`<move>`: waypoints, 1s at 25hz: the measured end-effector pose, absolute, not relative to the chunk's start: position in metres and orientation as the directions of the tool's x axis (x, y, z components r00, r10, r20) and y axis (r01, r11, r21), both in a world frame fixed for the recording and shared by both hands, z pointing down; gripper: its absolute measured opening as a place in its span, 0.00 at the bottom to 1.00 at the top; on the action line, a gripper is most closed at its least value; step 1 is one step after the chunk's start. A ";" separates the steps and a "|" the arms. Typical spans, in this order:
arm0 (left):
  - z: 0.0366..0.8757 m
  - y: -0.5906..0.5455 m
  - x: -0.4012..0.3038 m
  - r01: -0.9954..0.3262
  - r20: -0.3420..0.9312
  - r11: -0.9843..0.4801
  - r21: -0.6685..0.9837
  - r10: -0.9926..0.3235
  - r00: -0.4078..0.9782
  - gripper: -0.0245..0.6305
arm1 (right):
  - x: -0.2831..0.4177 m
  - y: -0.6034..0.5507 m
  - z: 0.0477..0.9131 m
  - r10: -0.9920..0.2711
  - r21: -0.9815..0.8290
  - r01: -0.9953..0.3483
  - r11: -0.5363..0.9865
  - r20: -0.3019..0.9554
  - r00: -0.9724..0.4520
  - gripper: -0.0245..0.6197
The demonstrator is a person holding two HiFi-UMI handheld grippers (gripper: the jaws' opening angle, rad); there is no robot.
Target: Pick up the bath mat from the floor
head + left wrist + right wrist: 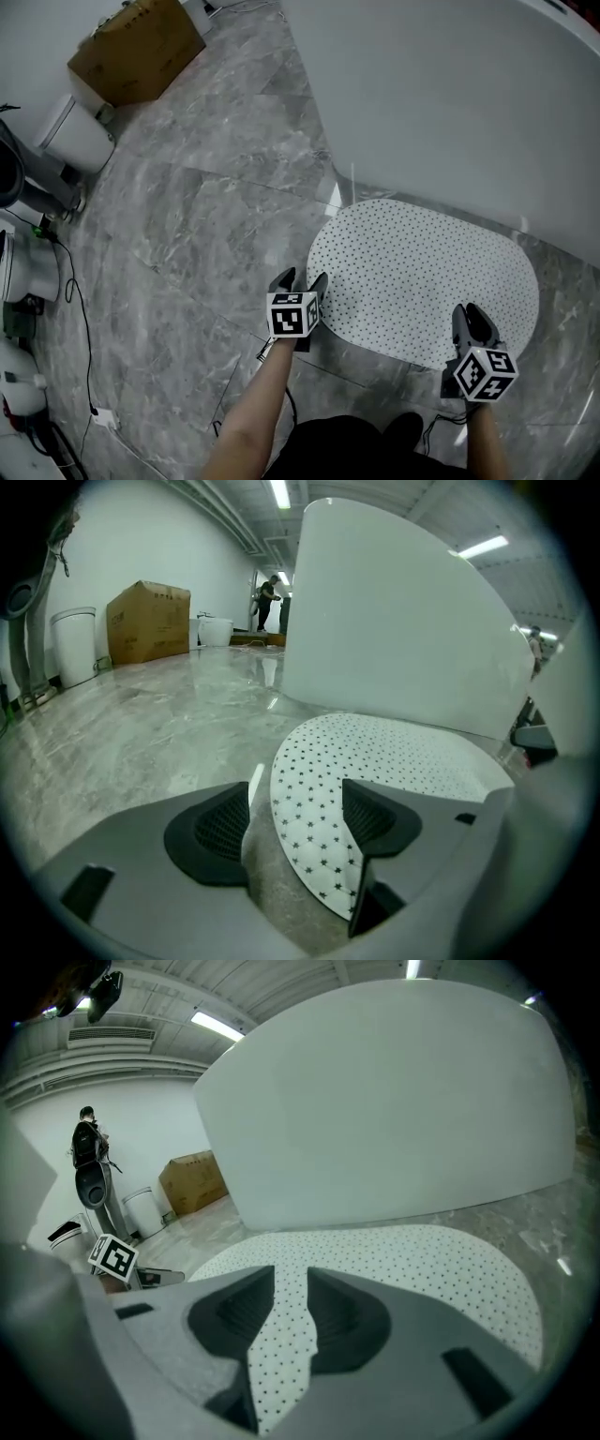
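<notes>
**A:** Where's the bath mat (422,277)?

**B:** Flat on the grey floor (206,234), just beside the foot of the white tub (450,103), with its long side running along the tub's wall.

**A:** And your left gripper (300,278)?

**B:** I've got it out from the tub, at the mat's rounded end. Its jaws are wide apart. The mat's edge runs between them, but neither pad presses on it.

**A:** The right gripper (473,317)?

**B:** That one is over the mat's rim on the side away from the tub. Its jaws stand a narrow gap apart with nothing clamped, and I see the dotted mat through the gap.
</notes>
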State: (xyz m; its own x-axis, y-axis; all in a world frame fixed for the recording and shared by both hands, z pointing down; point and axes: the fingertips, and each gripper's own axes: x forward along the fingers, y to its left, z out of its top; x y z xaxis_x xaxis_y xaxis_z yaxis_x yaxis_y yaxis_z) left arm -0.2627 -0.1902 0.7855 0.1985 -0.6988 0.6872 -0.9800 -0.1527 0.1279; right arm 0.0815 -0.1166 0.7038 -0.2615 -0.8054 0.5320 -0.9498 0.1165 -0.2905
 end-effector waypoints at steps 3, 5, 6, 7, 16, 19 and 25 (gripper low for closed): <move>0.798 -0.196 -0.268 -0.982 0.708 -0.127 0.141 -0.680 0.190 0.51 | 0.072 -0.120 0.713 -0.799 -0.300 -0.946 0.126 0.534 -0.276 0.21; 0.805 -0.198 -0.269 -0.980 0.722 -0.116 0.160 -0.664 0.197 0.52 | 0.067 -0.120 0.716 -0.794 -0.310 -0.942 0.130 0.536 -0.286 0.21; 0.808 -0.199 -0.267 -0.978 0.728 -0.115 0.174 -0.653 0.207 0.53 | 0.064 -0.120 0.717 -0.792 -0.315 -0.940 0.131 0.537 -0.290 0.21; 0.811 -0.200 -0.265 -0.975 0.736 -0.115 0.189 -0.641 0.218 0.53 | 0.063 -0.119 0.717 -0.791 -0.320 -0.939 0.130 0.538 -0.293 0.21; 0.820 -0.199 -0.226 -0.962 0.782 -0.181 0.202 -0.562 0.270 0.58 | 0.062 -0.106 0.724 -0.777 -0.351 -0.931 0.103 0.556 -0.295 0.21; 0.821 -0.193 -0.203 -0.942 0.794 -0.256 0.216 -0.516 0.322 0.58 | 0.062 -0.103 0.726 -0.774 -0.352 -0.931 0.099 0.561 -0.294 0.21; 0.811 -0.184 -0.148 -0.907 0.798 -0.382 0.177 -0.484 0.359 0.29 | 0.072 -0.097 0.723 -0.783 -0.332 -0.940 0.078 0.563 -0.264 0.21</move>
State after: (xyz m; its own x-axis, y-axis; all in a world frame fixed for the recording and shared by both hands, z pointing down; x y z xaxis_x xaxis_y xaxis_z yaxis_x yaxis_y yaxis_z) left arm -0.1482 -0.1839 0.8113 0.3590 -0.4838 0.7982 -0.9073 -0.3816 0.1768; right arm 0.0725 -0.0970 0.7227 -0.2636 -0.7834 0.5628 -0.9401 0.0778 -0.3320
